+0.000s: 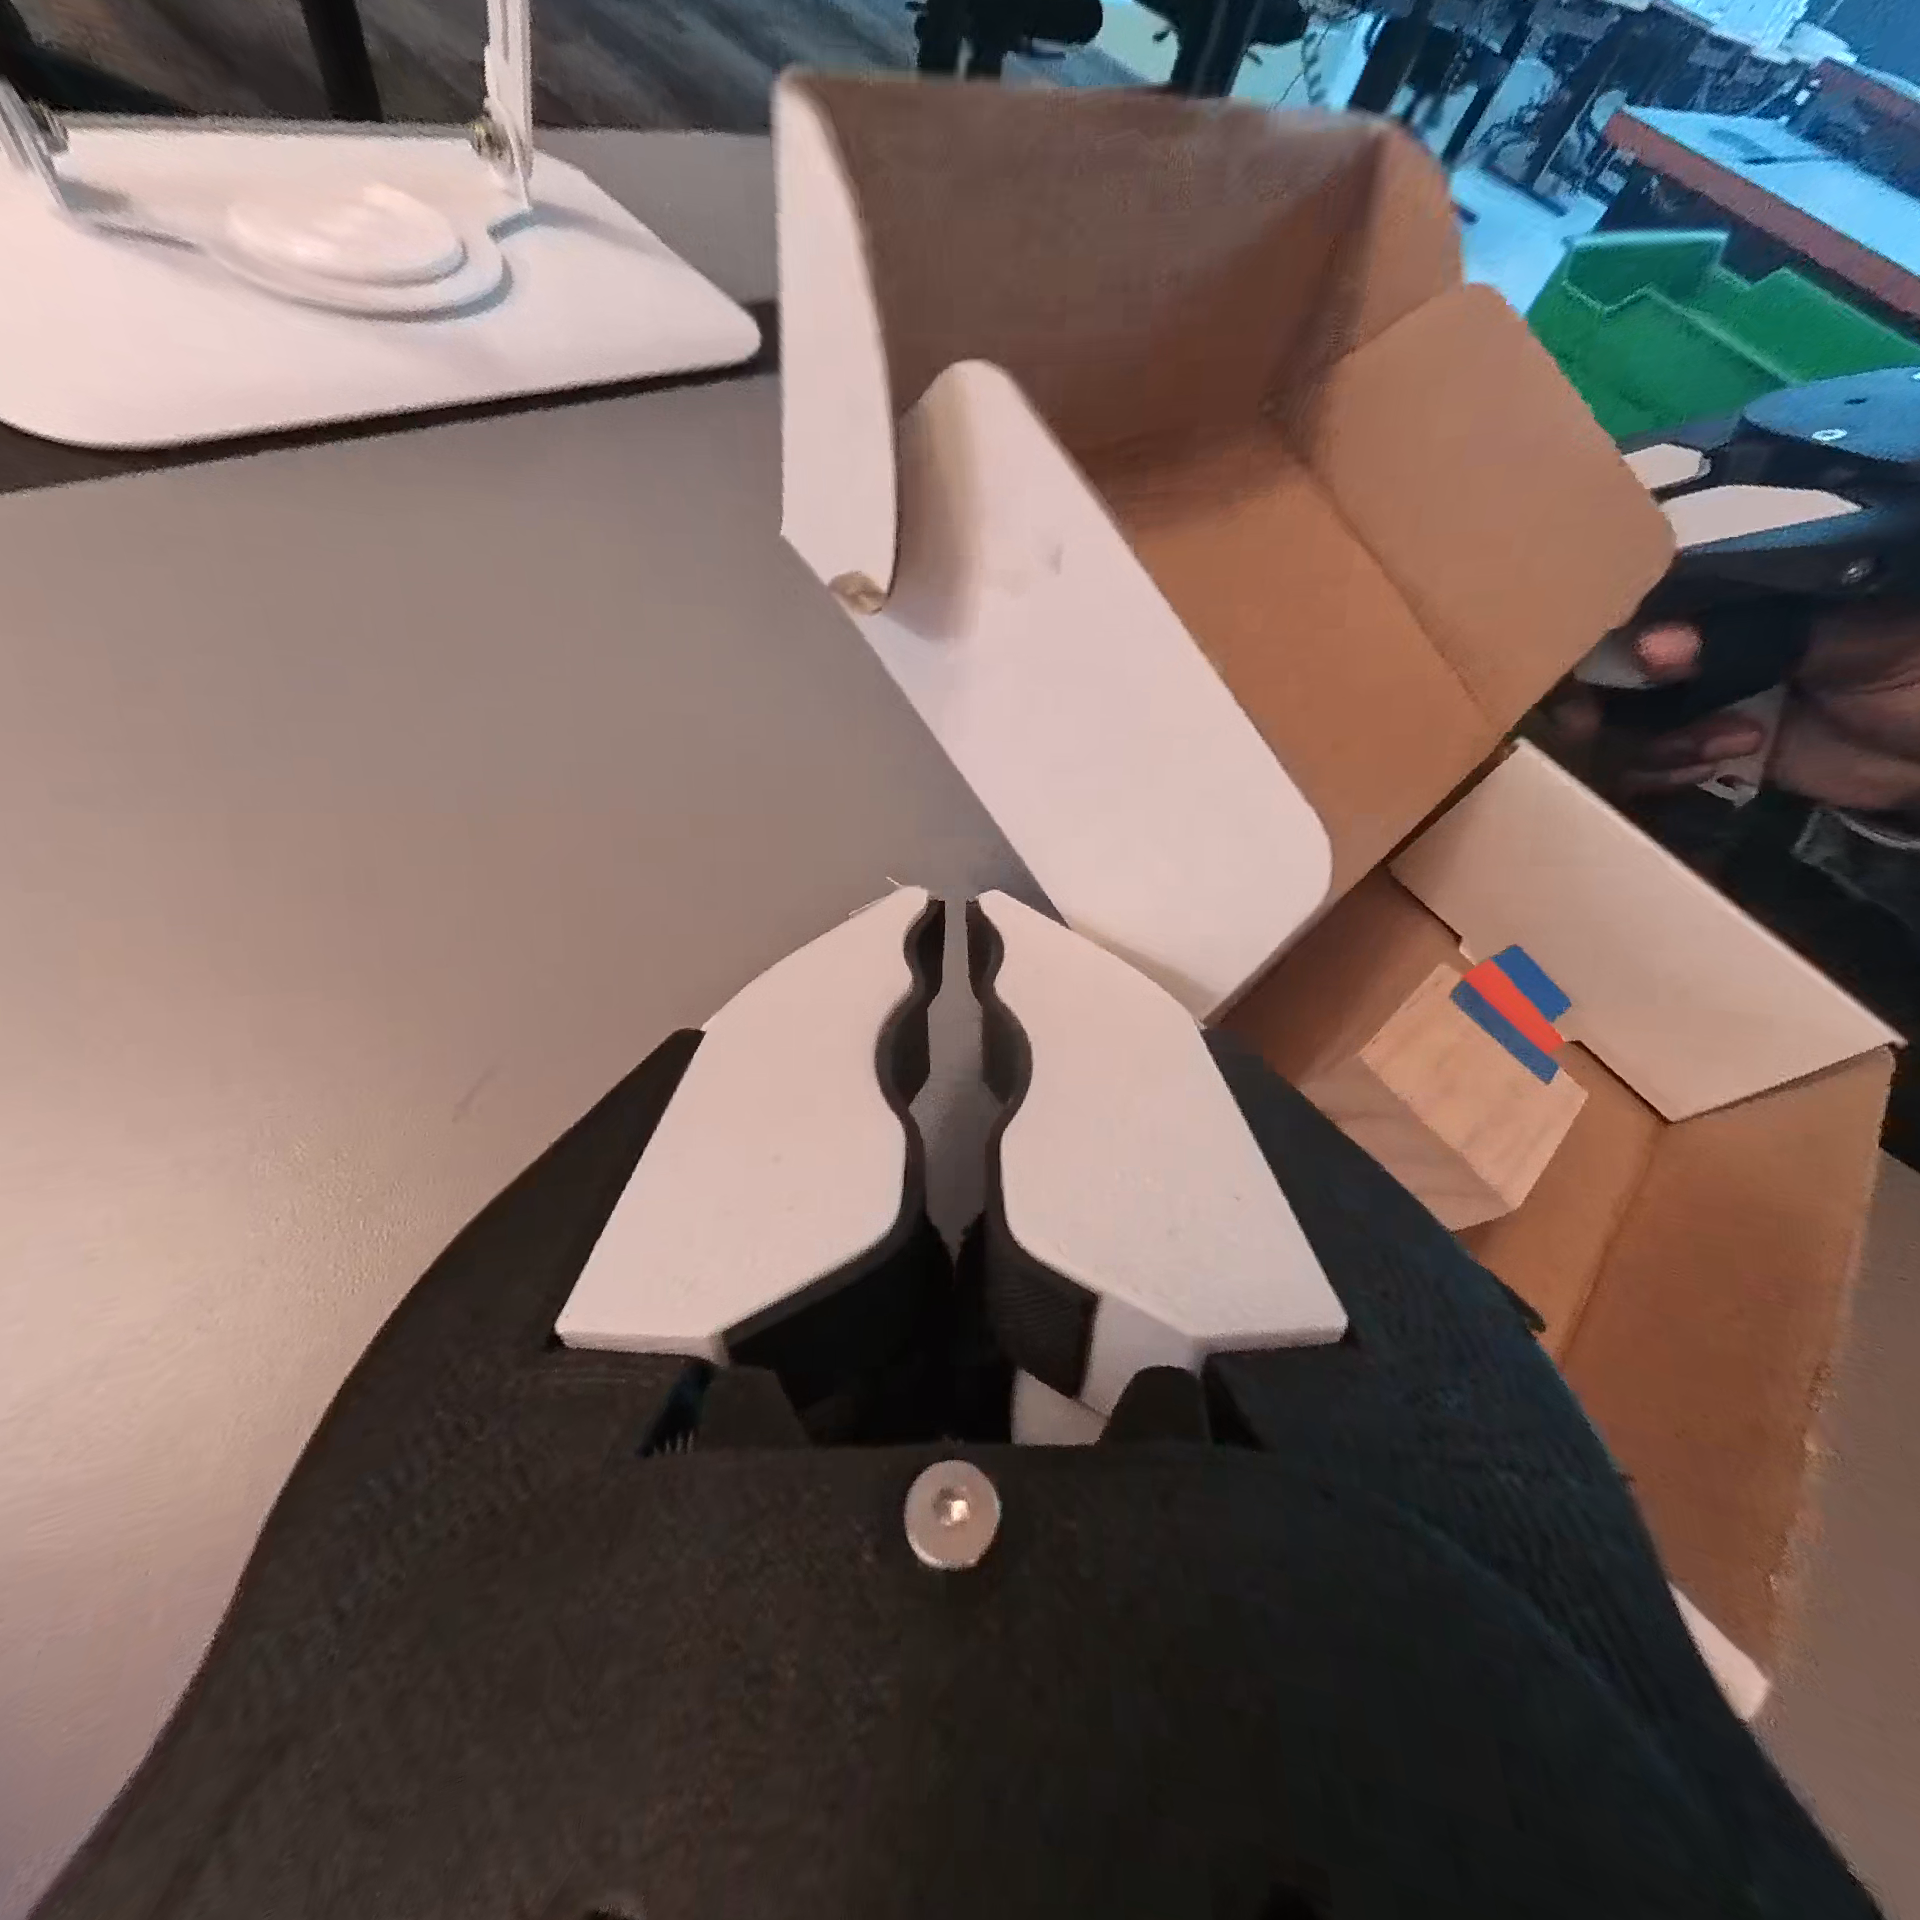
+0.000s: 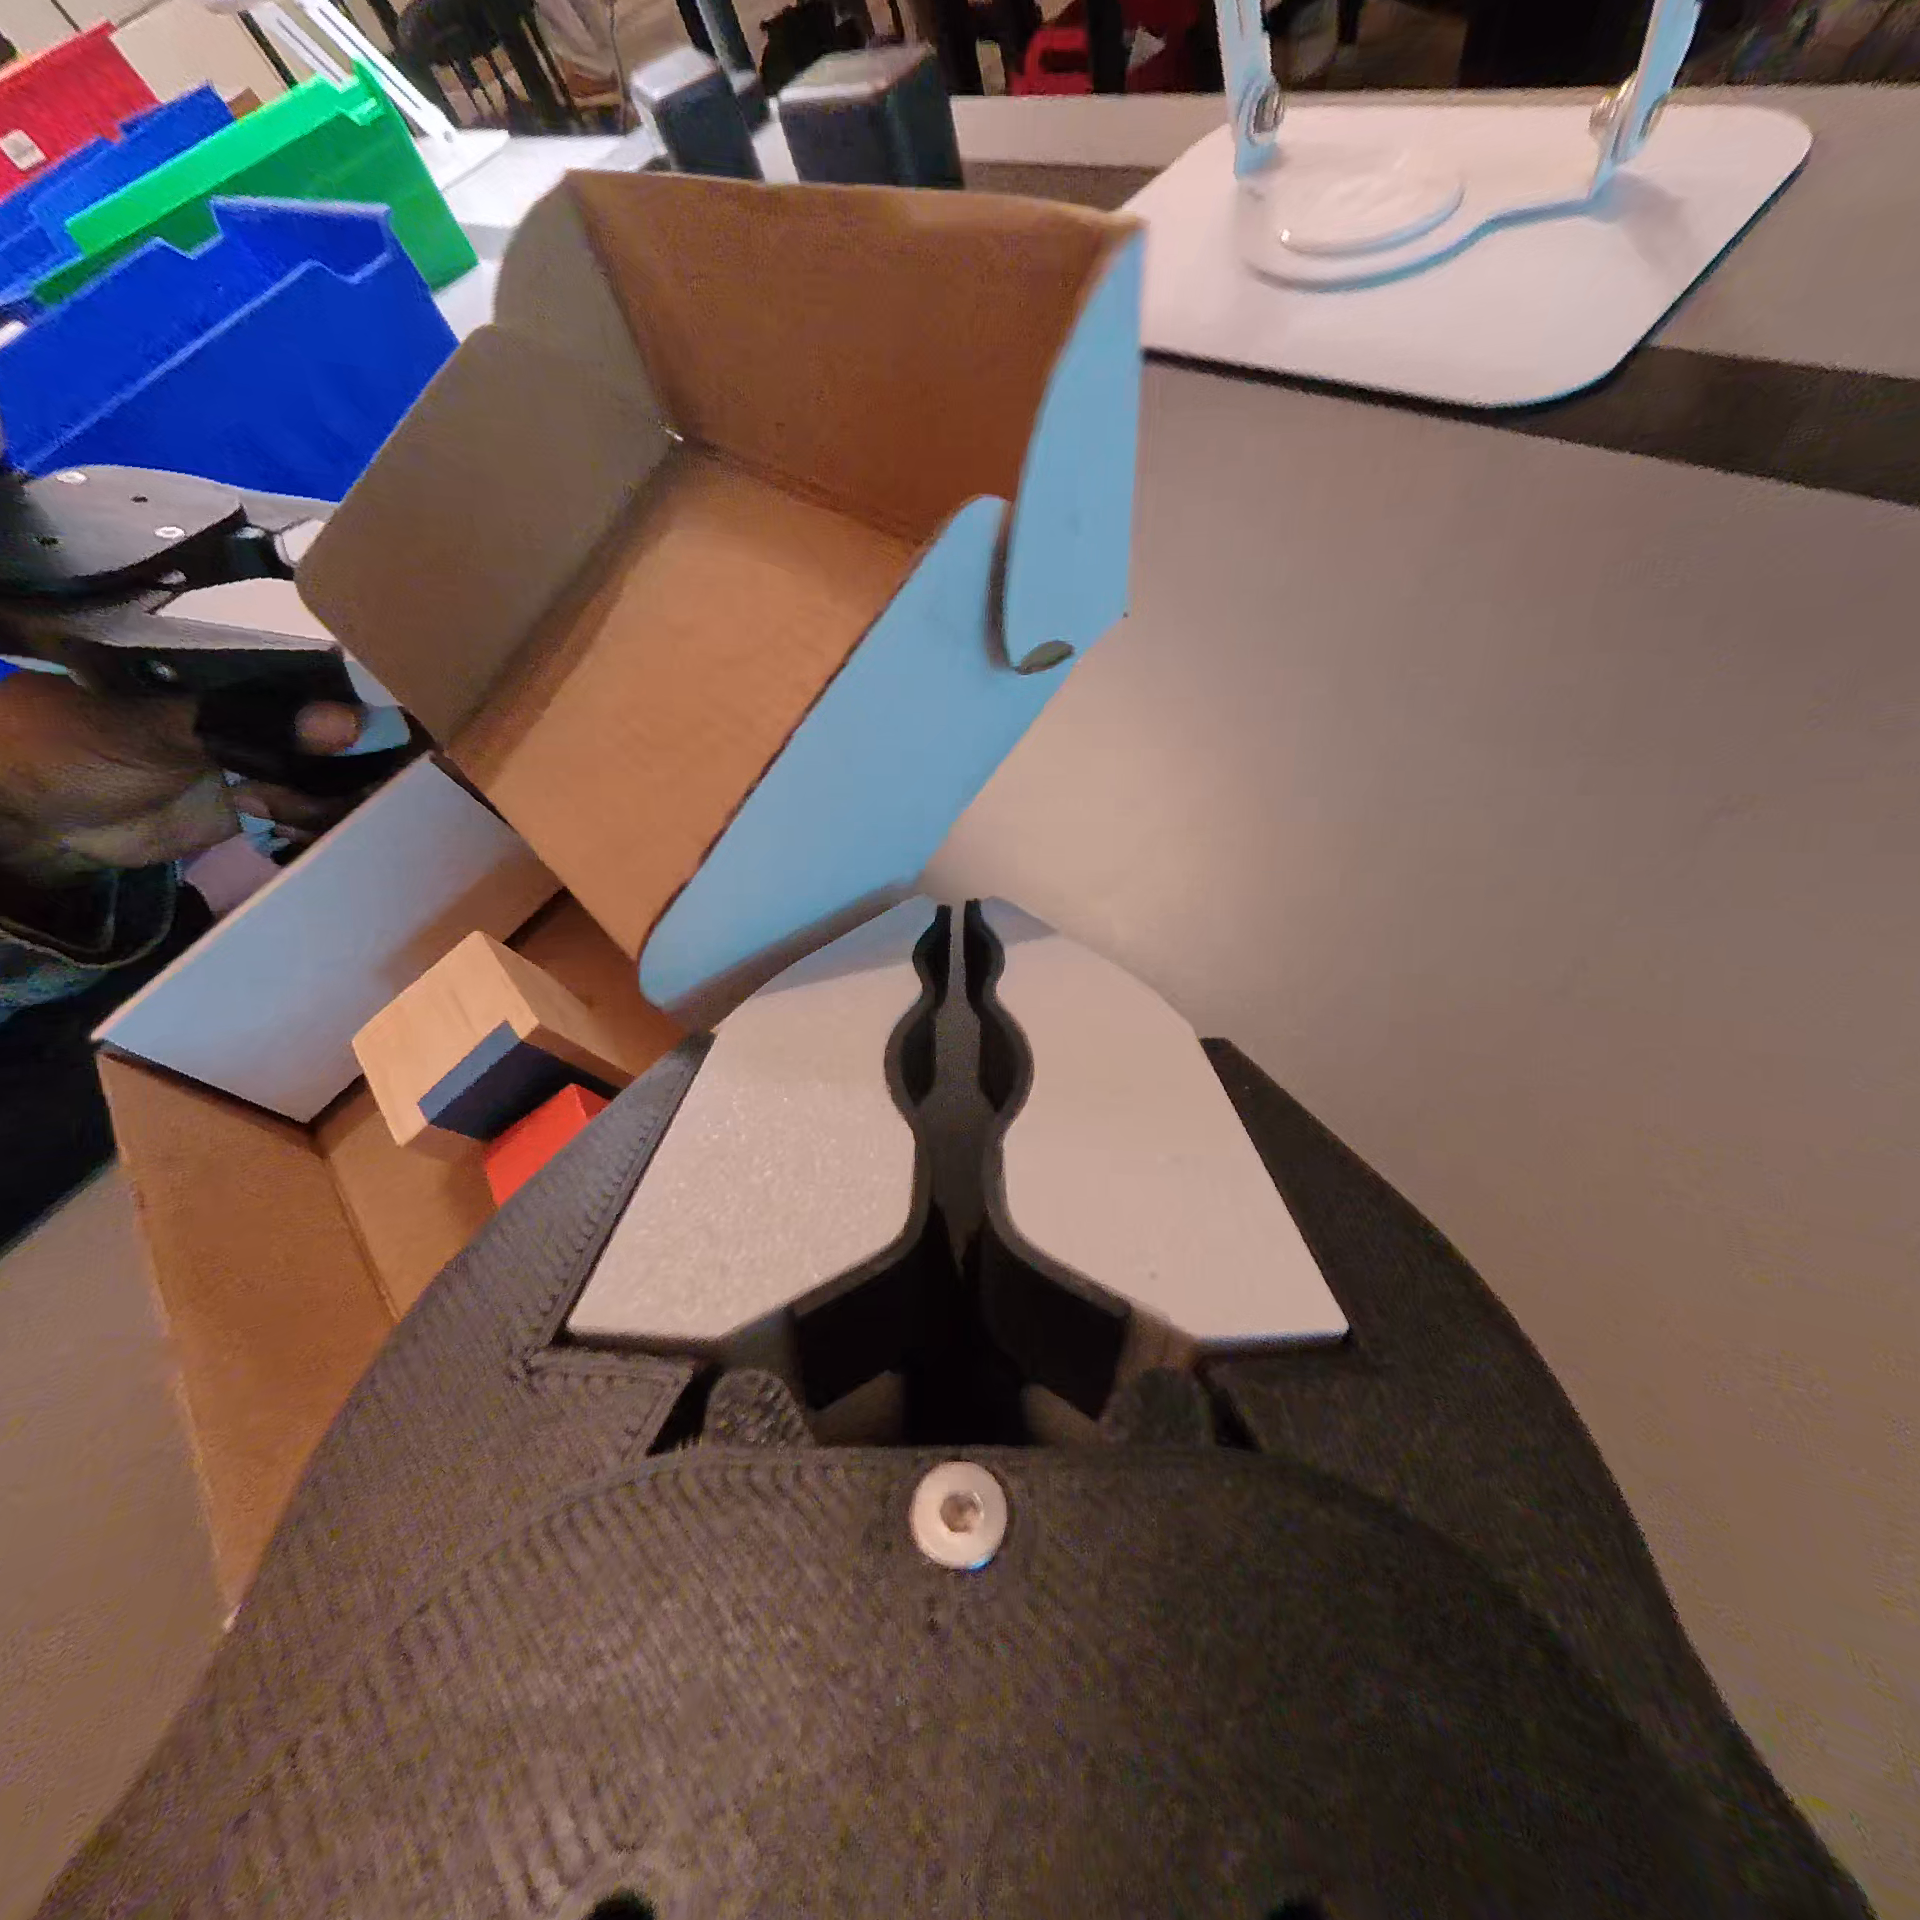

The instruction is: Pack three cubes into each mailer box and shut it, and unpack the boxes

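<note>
An open mailer box point(image 1: 1725, 1299) lies on the grey table with its lid point(image 1: 1143, 312) raised and tilted. Inside it is a wooden cube with blue and red stripes point(image 1: 1455, 1101). The right wrist view shows the box point(image 2: 239, 1278), its lid point(image 2: 790, 343), a wooden cube with a blue face point(image 2: 447, 1049) and a red cube point(image 2: 540, 1143). My left gripper point(image 1: 954, 906) is shut, its tips at the lower edge of the lid's left side flap point(image 1: 1081, 665). My right gripper point(image 2: 956, 906) is shut at the lower edge of the right side flap point(image 2: 873, 769). I cannot tell whether either one pinches its flap.
A white stand base point(image 1: 312, 291) sits at the back of the table, and also shows in the right wrist view point(image 2: 1455, 239). Blue bins point(image 2: 208, 343) and a green bin point(image 1: 1714, 332) stand beyond the box. A hand point(image 2: 94, 769) holds the far gripper. Some 15 centimeters of space lies between my two pairs of fingers.
</note>
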`<control>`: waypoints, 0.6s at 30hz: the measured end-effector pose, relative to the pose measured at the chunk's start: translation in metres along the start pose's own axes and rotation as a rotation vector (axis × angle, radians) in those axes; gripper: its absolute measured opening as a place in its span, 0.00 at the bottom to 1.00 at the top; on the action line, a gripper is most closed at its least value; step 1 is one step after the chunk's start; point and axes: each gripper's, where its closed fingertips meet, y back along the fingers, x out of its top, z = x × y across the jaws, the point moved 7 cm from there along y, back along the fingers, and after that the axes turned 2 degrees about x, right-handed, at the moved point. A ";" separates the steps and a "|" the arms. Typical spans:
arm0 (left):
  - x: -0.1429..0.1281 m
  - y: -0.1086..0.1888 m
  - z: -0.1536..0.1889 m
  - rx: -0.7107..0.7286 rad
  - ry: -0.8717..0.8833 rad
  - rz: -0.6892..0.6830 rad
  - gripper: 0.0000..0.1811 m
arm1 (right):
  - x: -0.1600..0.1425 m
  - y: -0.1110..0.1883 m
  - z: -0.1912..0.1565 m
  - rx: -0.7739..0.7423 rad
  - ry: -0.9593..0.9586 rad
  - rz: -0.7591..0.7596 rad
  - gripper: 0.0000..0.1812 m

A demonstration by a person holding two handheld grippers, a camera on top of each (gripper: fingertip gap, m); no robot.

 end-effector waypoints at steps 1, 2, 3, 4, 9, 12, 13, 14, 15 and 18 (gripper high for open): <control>0.001 0.001 0.001 -0.001 -0.011 0.012 0.02 | 0.002 0.002 -0.001 0.004 0.005 0.012 0.02; 0.003 0.002 0.002 -0.004 -0.027 0.027 0.02 | 0.004 0.004 -0.002 0.009 0.014 0.023 0.02; 0.004 0.004 0.004 -0.008 -0.046 0.043 0.02 | 0.005 0.007 -0.004 0.011 0.026 0.035 0.02; 0.006 0.006 0.006 -0.012 -0.061 0.055 0.02 | 0.007 0.009 -0.005 0.014 0.039 0.044 0.02; 0.011 0.022 0.016 -0.028 -0.132 0.092 0.03 | 0.009 0.023 -0.016 0.026 0.132 0.023 0.02; 0.013 0.031 0.022 -0.035 -0.174 0.104 0.03 | 0.010 0.029 -0.022 0.036 0.164 0.000 0.04; 0.014 0.033 0.024 -0.041 -0.186 0.103 0.04 | 0.010 0.031 -0.024 0.039 0.173 -0.009 0.05; 0.013 0.036 0.026 -0.048 -0.193 0.098 0.04 | 0.010 0.033 -0.026 0.041 0.182 -0.021 0.05; 0.012 0.038 0.027 -0.052 -0.195 0.085 0.05 | 0.009 0.035 -0.028 0.041 0.188 -0.037 0.06; 0.009 0.049 0.033 -0.070 -0.191 0.057 0.08 | 0.005 0.043 -0.035 0.040 0.195 -0.095 0.09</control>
